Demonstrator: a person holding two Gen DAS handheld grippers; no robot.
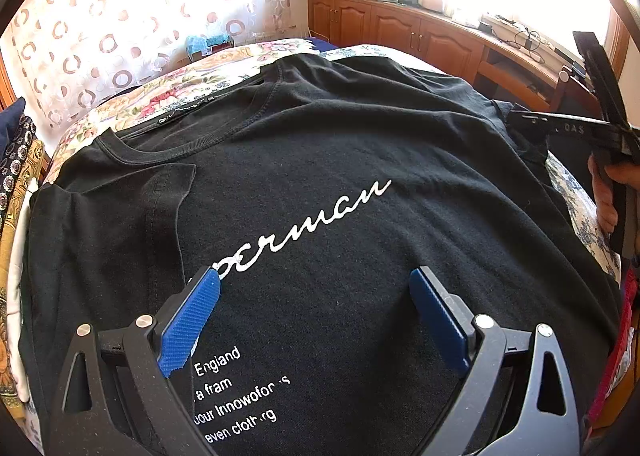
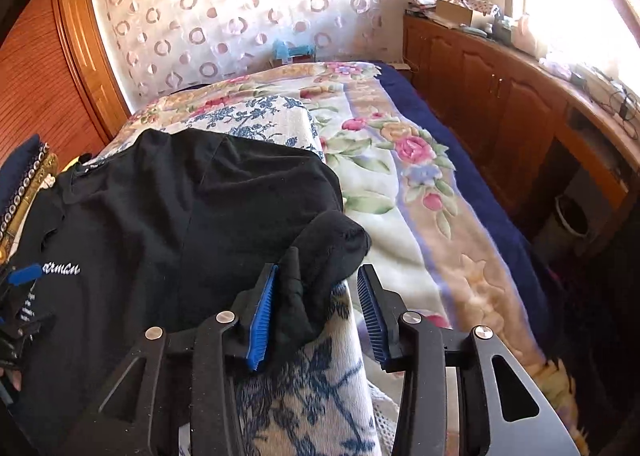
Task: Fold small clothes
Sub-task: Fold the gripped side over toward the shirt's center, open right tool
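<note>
Got a black t-shirt (image 1: 320,127) spread face-up across the floral blanket (image 2: 400,175), with the white script print (image 1: 304,228) handy as a reference. Left of the print: one sleeve (image 1: 132,199) already flipped in over the chest. Just below the print: left gripper (image 1: 314,276) hovering, spread wide, gripping nothing. Well right of the print: right gripper (image 2: 318,268) parked at the other sleeve (image 2: 332,240), parted about halfway, with bunched fabric sitting in the gap and leaning on one pad (image 2: 262,316) only, so not actually pinched yet. Biggest worry from here, probably: closing on that lumpy wad and grabbing just the outer layer, then losing it halfway back toward the print. Could also go the opposite way, scooping up the blue-and-white cloth (image 2: 304,388) under the sleeve along with it and dragging that over too. Another likely one: pulling toward the print with nothing pinning the body, sliding the whole tee sideways and undoing the neat left-of-print fold. Worth dropping the free left gripper onto the fabric near the print first, maybe. Also watch for folding in a crumpled sleeve and ending up with a bulge beside the print instead of a flat edge. Hard to judge how deep the fabric sits between the pads, so can't rule out a shallow nip either.
</note>
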